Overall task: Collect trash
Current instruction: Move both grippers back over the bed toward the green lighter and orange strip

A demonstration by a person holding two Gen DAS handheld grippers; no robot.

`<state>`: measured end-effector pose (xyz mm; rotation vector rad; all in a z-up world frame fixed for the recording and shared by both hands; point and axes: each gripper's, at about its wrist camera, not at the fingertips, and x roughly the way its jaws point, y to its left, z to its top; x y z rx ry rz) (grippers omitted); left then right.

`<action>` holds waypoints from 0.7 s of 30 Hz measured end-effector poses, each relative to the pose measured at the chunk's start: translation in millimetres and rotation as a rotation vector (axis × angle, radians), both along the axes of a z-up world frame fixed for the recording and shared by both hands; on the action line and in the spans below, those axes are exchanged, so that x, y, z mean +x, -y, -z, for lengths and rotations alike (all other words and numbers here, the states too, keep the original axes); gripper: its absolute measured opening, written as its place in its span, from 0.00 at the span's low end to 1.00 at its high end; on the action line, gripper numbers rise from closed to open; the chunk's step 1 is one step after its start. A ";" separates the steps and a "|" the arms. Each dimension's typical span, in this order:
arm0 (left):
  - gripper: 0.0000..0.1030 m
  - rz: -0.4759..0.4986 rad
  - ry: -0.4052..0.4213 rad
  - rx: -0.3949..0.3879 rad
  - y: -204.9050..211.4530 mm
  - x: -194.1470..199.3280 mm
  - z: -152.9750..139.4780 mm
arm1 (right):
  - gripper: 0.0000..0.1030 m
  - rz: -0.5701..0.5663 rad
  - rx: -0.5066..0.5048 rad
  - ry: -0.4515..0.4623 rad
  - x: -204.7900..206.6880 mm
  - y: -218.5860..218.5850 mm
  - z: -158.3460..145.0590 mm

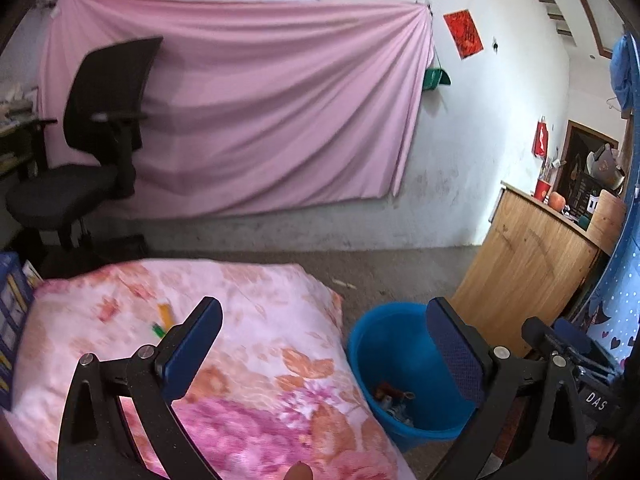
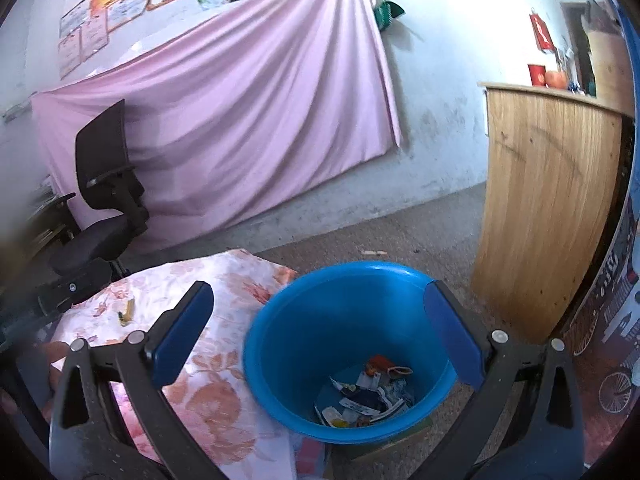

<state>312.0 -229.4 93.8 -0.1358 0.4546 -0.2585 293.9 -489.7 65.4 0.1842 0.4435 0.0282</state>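
Two grippers, both with jaws wide apart and nothing between the pads. Right gripper (image 2: 320, 336) hangs over the blue bucket (image 2: 280, 344); the bucket floor holds torn wrappers and paper scraps (image 2: 366, 396), so part of the collecting looks done.

Remaining trash, as far as I can see: one small yellow piece with a green end (image 1: 163, 320) lying flat on the floral bedcover (image 1: 256, 360). The right wrist view shows it too, far side of the cover from the bucket. Blurred in both views; it could be a wrapper or a small tube, can't tell which.

Handling guess: light, small, probably thin. It sits on soft quilted fabric, so the pads will likely sink in and may pinch cloth along with it. Best hold is across the narrow width at mid-length, jaws coming down close to vertical. If it's a foil wrapper it'll crumple and could slip; a firm full close should be fine, nothing fragile here.

Relative to the jaws: in the left wrist view it lies ahead of the left gripper (image 1: 324, 340) and off to the left, just beyond the left finger (image 1: 192, 344), well clear of the gap. Left gripper is the nearer one. Bucket sits on the floor right beside the bed edge, so the carry is short.
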 end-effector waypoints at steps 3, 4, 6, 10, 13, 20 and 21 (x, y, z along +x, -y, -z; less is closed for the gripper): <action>0.97 -0.024 0.042 0.014 -13.5 -7.7 -8.7 | 1.00 -0.015 -0.021 0.025 -5.0 -13.5 -11.6; 0.97 -0.031 0.055 0.018 -17.8 -10.4 -11.4 | 1.00 -0.020 -0.028 0.034 -6.4 -18.1 -15.4; 0.97 -0.051 0.082 0.025 -28.8 -16.5 -16.5 | 1.00 -0.029 -0.040 0.048 -8.7 -25.9 -21.7; 0.98 -0.101 0.134 0.041 -50.2 -26.6 -26.9 | 1.00 -0.049 -0.064 0.099 -14.4 -44.2 -39.0; 0.98 -0.141 0.164 0.063 -66.0 -33.2 -33.2 | 1.00 -0.065 -0.074 0.141 -17.8 -56.9 -49.8; 0.98 -0.230 0.241 0.082 -105.0 -53.7 -45.2 | 1.00 -0.126 -0.082 0.285 -30.0 -94.2 -72.7; 0.98 -0.240 0.250 0.086 -109.2 -55.6 -45.5 | 1.00 -0.133 -0.081 0.302 -30.9 -97.9 -74.4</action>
